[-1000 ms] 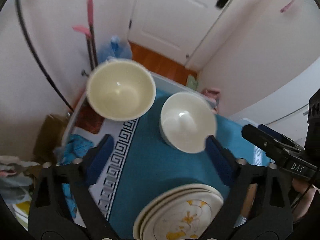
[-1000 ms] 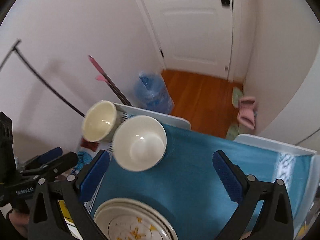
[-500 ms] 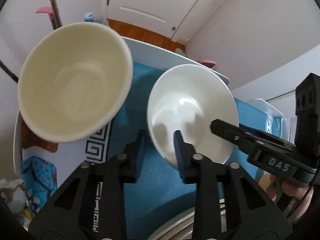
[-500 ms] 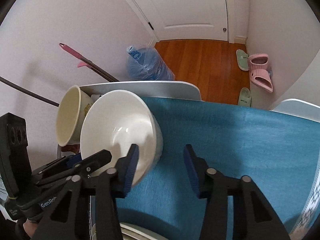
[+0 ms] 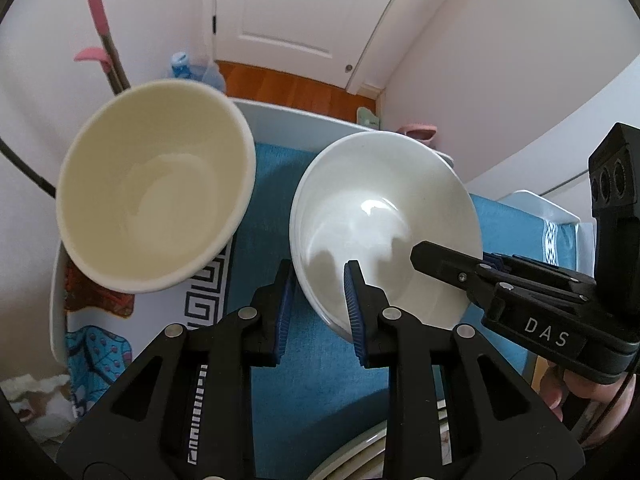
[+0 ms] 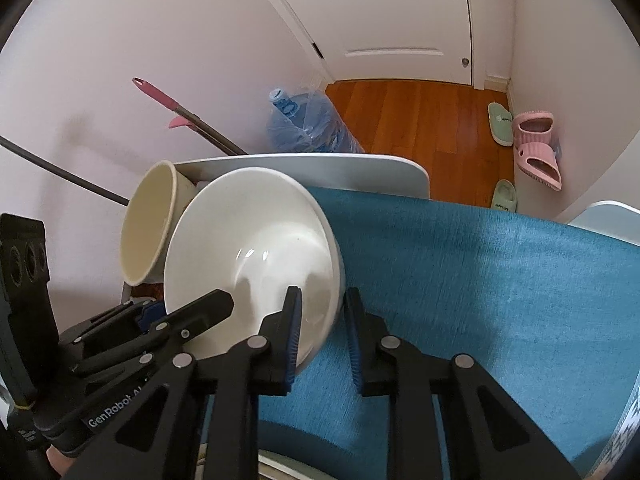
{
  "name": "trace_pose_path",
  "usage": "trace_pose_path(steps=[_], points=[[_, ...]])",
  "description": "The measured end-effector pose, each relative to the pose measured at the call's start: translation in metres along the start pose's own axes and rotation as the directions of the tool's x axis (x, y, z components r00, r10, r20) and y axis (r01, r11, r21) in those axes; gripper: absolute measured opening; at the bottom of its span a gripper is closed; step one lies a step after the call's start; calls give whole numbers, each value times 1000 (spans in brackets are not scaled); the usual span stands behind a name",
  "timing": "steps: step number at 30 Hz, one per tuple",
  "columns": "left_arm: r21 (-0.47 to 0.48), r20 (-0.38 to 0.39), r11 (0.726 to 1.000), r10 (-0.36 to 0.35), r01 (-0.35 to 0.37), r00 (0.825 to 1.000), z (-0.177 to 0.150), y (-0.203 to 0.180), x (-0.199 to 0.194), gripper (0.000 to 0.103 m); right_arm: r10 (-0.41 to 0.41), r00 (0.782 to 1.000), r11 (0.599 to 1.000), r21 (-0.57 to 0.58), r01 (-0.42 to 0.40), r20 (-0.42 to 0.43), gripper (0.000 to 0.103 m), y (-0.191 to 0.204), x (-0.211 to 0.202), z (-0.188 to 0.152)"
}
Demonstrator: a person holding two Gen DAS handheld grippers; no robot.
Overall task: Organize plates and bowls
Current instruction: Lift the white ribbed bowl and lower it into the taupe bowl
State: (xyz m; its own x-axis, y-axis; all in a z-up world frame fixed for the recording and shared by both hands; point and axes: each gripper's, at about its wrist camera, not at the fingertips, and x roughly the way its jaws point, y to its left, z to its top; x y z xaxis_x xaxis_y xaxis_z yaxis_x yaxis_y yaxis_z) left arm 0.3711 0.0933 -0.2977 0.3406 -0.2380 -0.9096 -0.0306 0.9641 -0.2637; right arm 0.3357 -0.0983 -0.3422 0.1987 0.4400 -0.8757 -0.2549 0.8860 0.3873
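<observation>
A white bowl [image 5: 384, 216] stands on the blue cloth [image 5: 260, 280], tilted toward me. My left gripper [image 5: 318, 304] is shut on its near-left rim, one pad inside and one outside. My right gripper [image 6: 320, 332] is shut on the same white bowl [image 6: 248, 248] at its near-right rim. A cream bowl [image 5: 152, 188] stands to the left of the white one, apart from it; it also shows behind the white bowl in the right wrist view [image 6: 148, 228]. The rim of a plate stack [image 5: 352, 456] shows at the bottom edge.
The white table edge [image 6: 320, 168] runs just behind the bowls. Beyond it are a blue water jug [image 6: 308, 128], a pink-handled mop [image 6: 180, 112], slippers [image 6: 536, 152] on the wood floor and a white door [image 5: 296, 16].
Both grippers have moved in from above the table and shut on opposite sides of the white bowl's rim. The bowl has tilted toward me.
</observation>
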Motion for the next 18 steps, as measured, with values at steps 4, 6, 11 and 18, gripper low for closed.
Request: trace_pose_path(steps=[4, 6, 11, 18], points=[[25, 31, 1000, 2, -3, 1000, 0, -8, -15, 22, 7, 999, 1000, -10, -7, 41, 20, 3, -14, -2], [37, 48, 999, -2, 0, 999, 0, -14, -24, 22, 4, 998, 1000, -12, -3, 65, 20, 5, -26, -4], [69, 102, 997, -26, 19, 994, -6, -38, -56, 22, 1, 991, 1000, -10, 0, 131, 20, 6, -65, -16], [118, 134, 991, -71, 56, 988, -29, -97, -95, 22, -22, 978, 1000, -3, 24, 208, 20, -9, -129, -44]])
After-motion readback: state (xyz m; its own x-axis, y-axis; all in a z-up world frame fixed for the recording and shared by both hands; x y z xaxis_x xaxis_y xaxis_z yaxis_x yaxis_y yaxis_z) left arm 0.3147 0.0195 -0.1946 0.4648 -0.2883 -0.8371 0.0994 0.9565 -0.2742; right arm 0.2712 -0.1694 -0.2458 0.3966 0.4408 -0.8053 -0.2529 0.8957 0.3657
